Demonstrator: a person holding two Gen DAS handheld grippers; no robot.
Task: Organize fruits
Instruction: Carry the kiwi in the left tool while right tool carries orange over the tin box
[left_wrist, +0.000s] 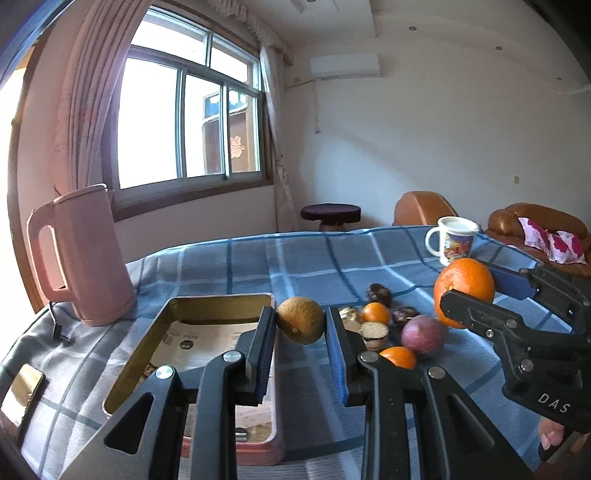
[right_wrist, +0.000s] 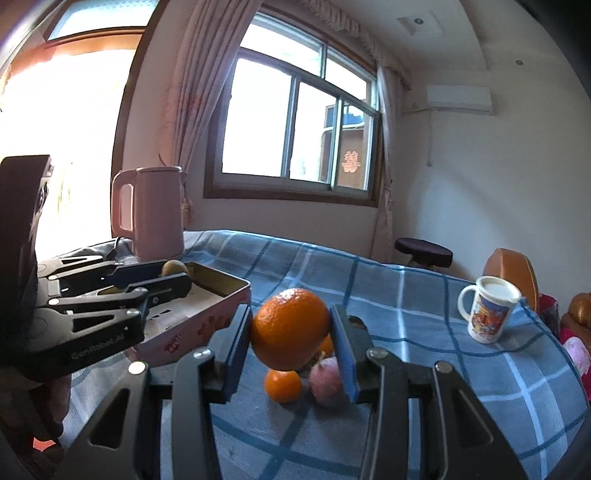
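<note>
Brown fruit: I hold a round brown fruit (left_wrist: 300, 320) clamped between the blue pads of my left gripper (left_wrist: 300, 325), lifted clear of the cloth, just right of the tin's near corner.
Large orange: my right gripper (right_wrist: 291, 330) grips a large orange (right_wrist: 291, 328) on both sides, raised above the fruit pile.
Tin: an open rectangular tin (left_wrist: 221, 301) with paper lining sits left of and partly under my left gripper; my right wrist view shows its pink printed side wall (right_wrist: 192, 328), which the left view barely gives.
Fruit pile: ahead and right of my left gripper I see two small oranges (left_wrist: 375, 313), a reddish-purple round fruit (left_wrist: 423, 334), a cut halved piece (left_wrist: 373, 332) and dark wrinkled fruits (left_wrist: 379, 293). From the right wrist, only one small orange (right_wrist: 283, 386) and the reddish fruit (right_wrist: 325, 380) show clearly below the held orange; the rest are hidden.
Cross views: each camera catches the other gripper from the side, with its fruit held.
Mug: a printed white mug (right_wrist: 489, 314) stands far right of my right gripper.
Kettle: a pink kettle (left_wrist: 83, 254) stands beyond the tin, to my left.
Table: blue checked cloth (right_wrist: 406, 288) covers it.
Left edge: a shiny gold flat object (left_wrist: 24, 384) shows only in the left view.
</note>
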